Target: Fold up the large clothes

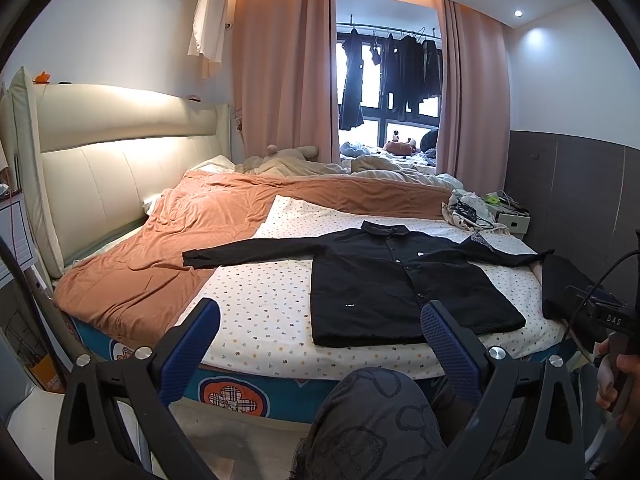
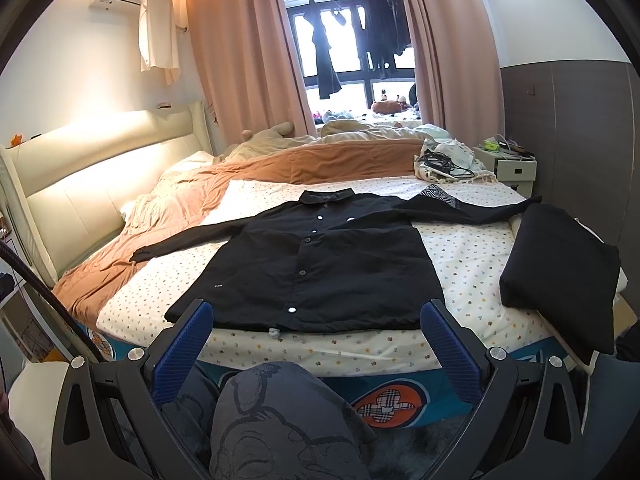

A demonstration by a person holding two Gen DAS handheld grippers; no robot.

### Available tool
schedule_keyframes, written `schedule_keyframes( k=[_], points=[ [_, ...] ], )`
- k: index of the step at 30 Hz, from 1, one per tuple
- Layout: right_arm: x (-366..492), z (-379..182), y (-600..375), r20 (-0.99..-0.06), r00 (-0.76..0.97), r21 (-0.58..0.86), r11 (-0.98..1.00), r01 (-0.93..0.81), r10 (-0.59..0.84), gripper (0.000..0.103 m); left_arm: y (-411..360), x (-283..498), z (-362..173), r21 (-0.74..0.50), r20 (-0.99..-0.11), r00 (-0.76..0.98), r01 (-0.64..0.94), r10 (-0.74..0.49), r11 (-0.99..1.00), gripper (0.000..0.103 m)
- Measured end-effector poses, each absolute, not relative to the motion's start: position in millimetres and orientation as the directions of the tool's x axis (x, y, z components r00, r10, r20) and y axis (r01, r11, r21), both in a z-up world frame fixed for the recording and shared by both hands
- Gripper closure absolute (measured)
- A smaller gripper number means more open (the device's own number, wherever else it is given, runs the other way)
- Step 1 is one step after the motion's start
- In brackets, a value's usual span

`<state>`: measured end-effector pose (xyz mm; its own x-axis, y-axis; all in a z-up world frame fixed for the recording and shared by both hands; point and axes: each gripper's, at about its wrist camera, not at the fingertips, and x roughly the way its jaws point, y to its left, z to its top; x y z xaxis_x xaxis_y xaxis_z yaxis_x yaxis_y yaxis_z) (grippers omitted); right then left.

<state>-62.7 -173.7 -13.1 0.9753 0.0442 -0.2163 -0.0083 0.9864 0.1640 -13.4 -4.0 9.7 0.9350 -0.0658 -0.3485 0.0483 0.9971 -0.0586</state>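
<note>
Both the left gripper (image 1: 320,330) and right gripper (image 2: 318,330) hung spread wide and empty. Ahead of them the long-sleeved black button-front shirt (image 2: 316,268) lay flat on the dotted white bedsheet (image 2: 464,256). It looked light and limp; its sleeve cuffs seemed the best places to pinch.

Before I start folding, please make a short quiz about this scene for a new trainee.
1. True or false: the black shirt lies buttoned, sleeves spread, on the bed.
2. What sits at the bed's right edge? A) a folded black garment B) a red towel C) a laptop
3. Fill in: both the left gripper and the right gripper are ____ and hold nothing.

Key: 1 true; 2 A; 3 open
</note>
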Motion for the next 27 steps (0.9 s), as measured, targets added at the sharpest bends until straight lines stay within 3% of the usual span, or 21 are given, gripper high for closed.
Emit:
schedule_keyframes(
  k=[27],
  points=[
    [-6.6, 6.6, -158.0, -0.231, 0.972, 0.145, 0.989, -0.014, 0.047, 0.0, 19.4, 24.9, 5.2, -0.1, -0.366, 0.929, 0.014, -0.05, 0.995, 0.0]
  ],
)
